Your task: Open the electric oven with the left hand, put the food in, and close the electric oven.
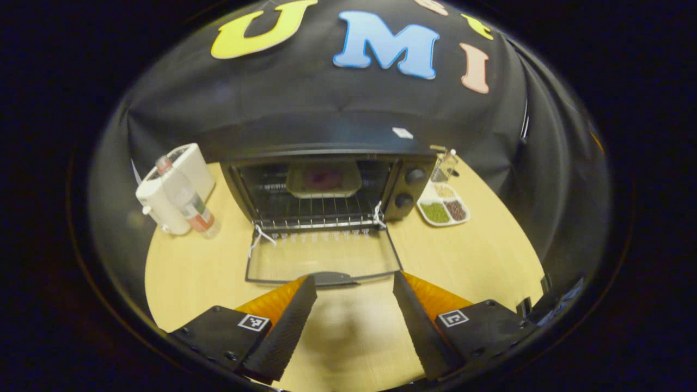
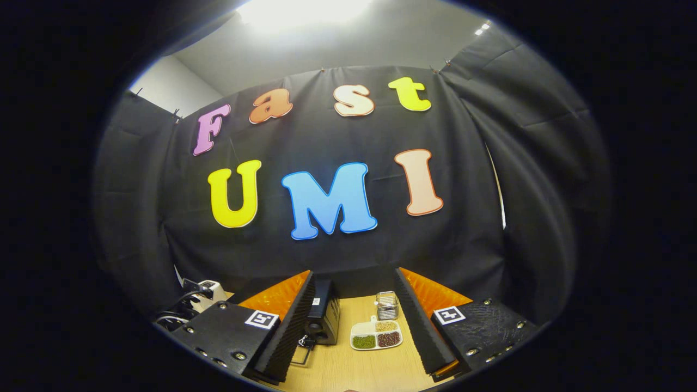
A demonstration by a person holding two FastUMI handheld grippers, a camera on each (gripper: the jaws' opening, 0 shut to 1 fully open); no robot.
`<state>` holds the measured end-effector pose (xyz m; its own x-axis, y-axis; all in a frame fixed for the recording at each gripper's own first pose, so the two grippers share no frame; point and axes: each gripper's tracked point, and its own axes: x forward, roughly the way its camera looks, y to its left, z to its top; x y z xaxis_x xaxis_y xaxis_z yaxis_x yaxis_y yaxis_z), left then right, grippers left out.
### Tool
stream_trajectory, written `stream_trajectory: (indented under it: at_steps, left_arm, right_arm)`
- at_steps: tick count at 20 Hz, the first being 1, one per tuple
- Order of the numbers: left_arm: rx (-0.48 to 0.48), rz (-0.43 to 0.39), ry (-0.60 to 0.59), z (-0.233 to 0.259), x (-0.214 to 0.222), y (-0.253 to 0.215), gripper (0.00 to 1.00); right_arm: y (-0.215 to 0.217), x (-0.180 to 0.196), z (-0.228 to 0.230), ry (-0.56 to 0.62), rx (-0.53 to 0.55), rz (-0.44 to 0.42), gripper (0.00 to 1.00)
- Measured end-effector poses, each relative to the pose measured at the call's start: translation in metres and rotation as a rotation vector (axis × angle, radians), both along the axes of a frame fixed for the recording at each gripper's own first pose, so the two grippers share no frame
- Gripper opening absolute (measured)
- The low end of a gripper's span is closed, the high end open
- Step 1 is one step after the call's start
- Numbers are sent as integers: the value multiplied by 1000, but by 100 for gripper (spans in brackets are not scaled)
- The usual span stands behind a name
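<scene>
The black electric oven (image 1: 326, 185) stands at the back of the pale wooden desk (image 1: 468, 256) with its stiff, hinged glass door (image 1: 324, 261) lowered flat and a tray of food (image 1: 324, 179) inside; grasp the rigid dark handle (image 1: 335, 279) at the door's front edge, which lies just ahead of the left gripper (image 1: 354, 326), jaws wide and empty, while the right gripper (image 2: 354, 332) is likewise wide and empty.

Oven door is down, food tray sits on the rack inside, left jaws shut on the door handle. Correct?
Not quite. The left gripper view shows the left gripper open, its jaws apart and short of the door handle, gripping nothing. The rest holds: the oven door is down and the food tray sits on the rack inside.
</scene>
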<state>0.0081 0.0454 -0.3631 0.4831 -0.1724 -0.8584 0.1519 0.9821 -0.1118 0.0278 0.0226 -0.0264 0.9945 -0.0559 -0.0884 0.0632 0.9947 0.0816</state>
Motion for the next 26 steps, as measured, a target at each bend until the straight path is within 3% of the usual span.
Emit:
stream_trajectory:
  at_steps: [10,11,12,13,16,26]
  left_arm:
    - [89,-28,259,-87,-13,19,97]
    - [89,-22,279,-94,-12,20,100]
    - [89,-18,301,-101,-12,20,96]
    - [93,-13,321,-107,-12,22,100]
    - [112,-11,350,-121,-8,27,96]
    - [99,19,386,-134,0,28,98]
  right_arm:
    - [-21,1,-16,36,2,-65,89]
    - [-23,1,-18,39,3,-69,89]
    - [-24,1,-19,44,4,-76,89]
    - [-26,2,-21,48,6,-80,89]
    - [-30,1,-24,62,13,-92,89]
    - [-34,5,-32,88,25,-107,89]
